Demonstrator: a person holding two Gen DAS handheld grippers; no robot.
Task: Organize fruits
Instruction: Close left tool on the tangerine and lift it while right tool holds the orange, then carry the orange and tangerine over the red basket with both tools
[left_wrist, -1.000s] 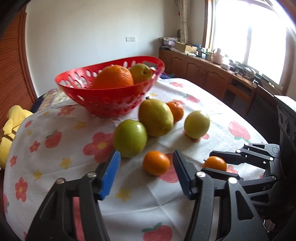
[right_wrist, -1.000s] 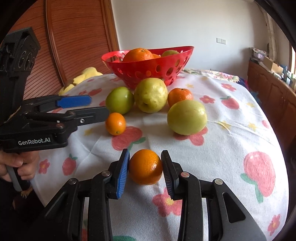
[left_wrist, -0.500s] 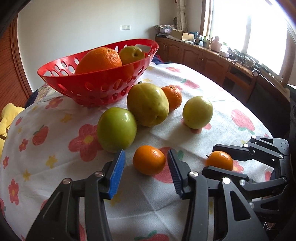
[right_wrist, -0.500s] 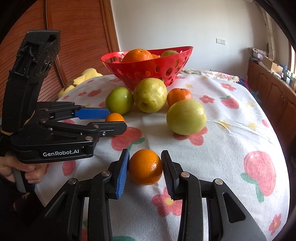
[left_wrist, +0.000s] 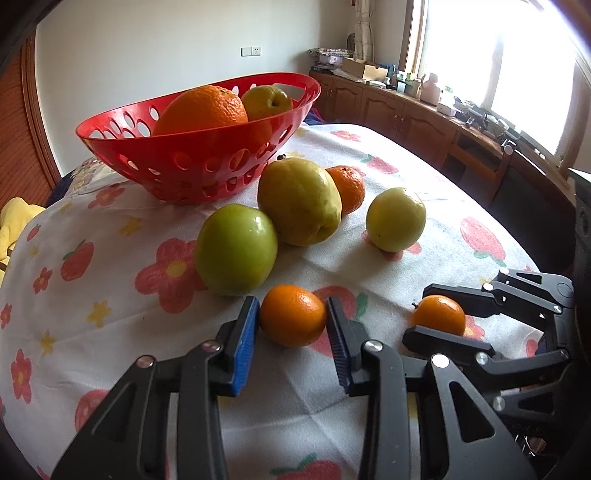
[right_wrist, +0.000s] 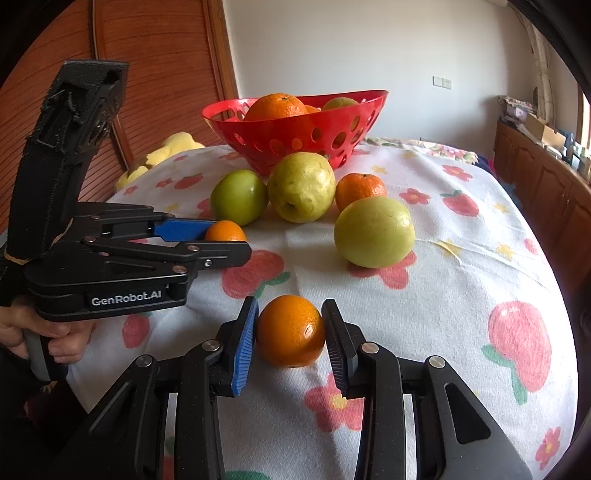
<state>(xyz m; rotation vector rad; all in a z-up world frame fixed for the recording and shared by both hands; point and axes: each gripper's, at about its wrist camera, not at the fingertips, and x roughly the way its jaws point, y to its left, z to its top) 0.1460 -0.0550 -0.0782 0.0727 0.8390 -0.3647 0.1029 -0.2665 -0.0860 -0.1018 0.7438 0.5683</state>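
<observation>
On the flowered tablecloth (left_wrist: 110, 332), each gripper was clamped on a small orange, left gripper (left_wrist: 291, 325) having just closed, right gripper (right_wrist: 290, 332) likewise gripping; red basket (left_wrist: 207, 162) lay ahead of both.

A home dining room: flowered tablecloth (left_wrist: 110, 302), wooden sideboard (left_wrist: 424, 122), fruit basket (left_wrist: 192, 162).

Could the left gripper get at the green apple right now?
Probably not yet: the left gripper is shut on a small orange. The green apple sits just beyond it, unobstructed.
</observation>
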